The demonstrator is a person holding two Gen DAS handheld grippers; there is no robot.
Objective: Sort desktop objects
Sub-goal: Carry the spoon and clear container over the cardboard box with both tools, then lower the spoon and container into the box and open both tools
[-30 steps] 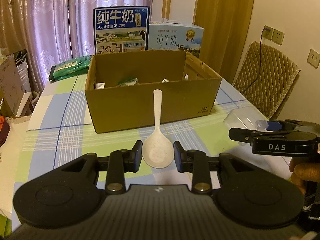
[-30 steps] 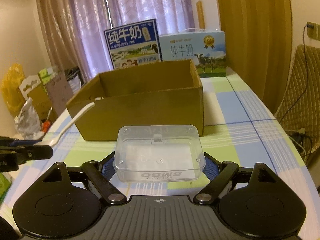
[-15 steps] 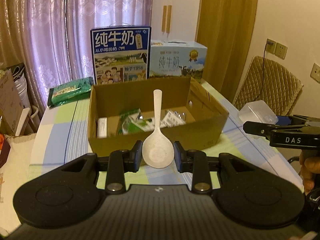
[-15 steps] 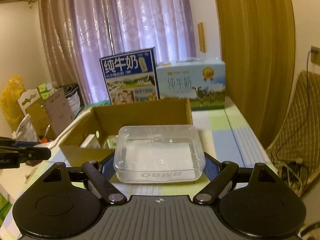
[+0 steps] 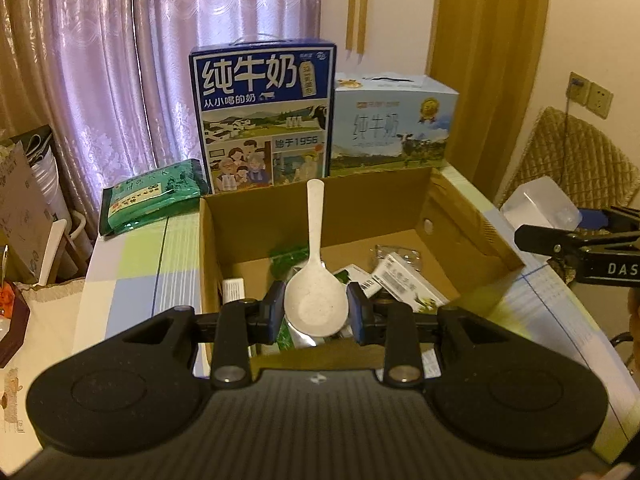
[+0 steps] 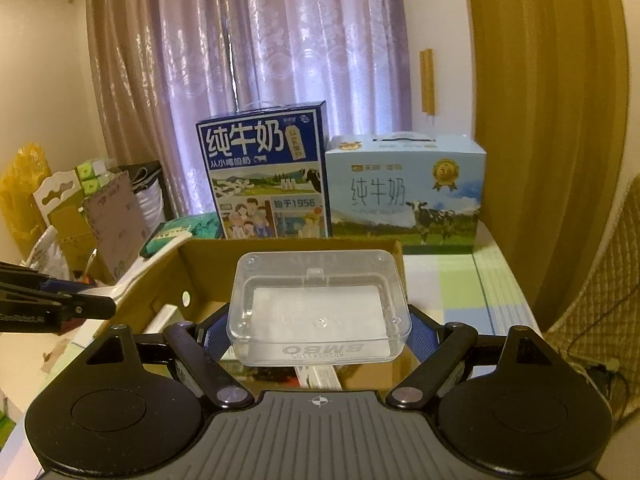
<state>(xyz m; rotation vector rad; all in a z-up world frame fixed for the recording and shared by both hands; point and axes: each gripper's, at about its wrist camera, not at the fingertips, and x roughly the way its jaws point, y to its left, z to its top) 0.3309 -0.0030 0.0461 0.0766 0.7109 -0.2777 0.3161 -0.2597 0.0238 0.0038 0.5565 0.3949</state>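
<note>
My left gripper (image 5: 316, 312) is shut on the bowl of a white plastic spoon (image 5: 314, 280), handle pointing away, held above the open cardboard box (image 5: 472, 216). Several small packets and cartons (image 5: 404, 280) lie on the box floor. My right gripper (image 6: 318, 330) is shut on a clear plastic case (image 6: 318, 304), held over the box's (image 6: 176, 284) near right corner. In the left wrist view the right gripper (image 5: 576, 240) and the clear case (image 5: 540, 204) show at the right edge. In the right wrist view the left gripper (image 6: 52, 300) and the spoon handle (image 6: 148, 268) appear at the left.
Two milk cartons, a dark blue one (image 5: 262, 116) and a light blue one (image 5: 394, 124), stand behind the box. A green packet (image 5: 152, 196) lies on the checked tablecloth (image 5: 136, 276) to the left. A quilted chair (image 5: 576, 156) stands right; bags and clutter (image 6: 80, 216) crowd the left.
Both grippers have risen and moved forward from in front of the box to above it; its inside now shows. Each still holds its object.
</note>
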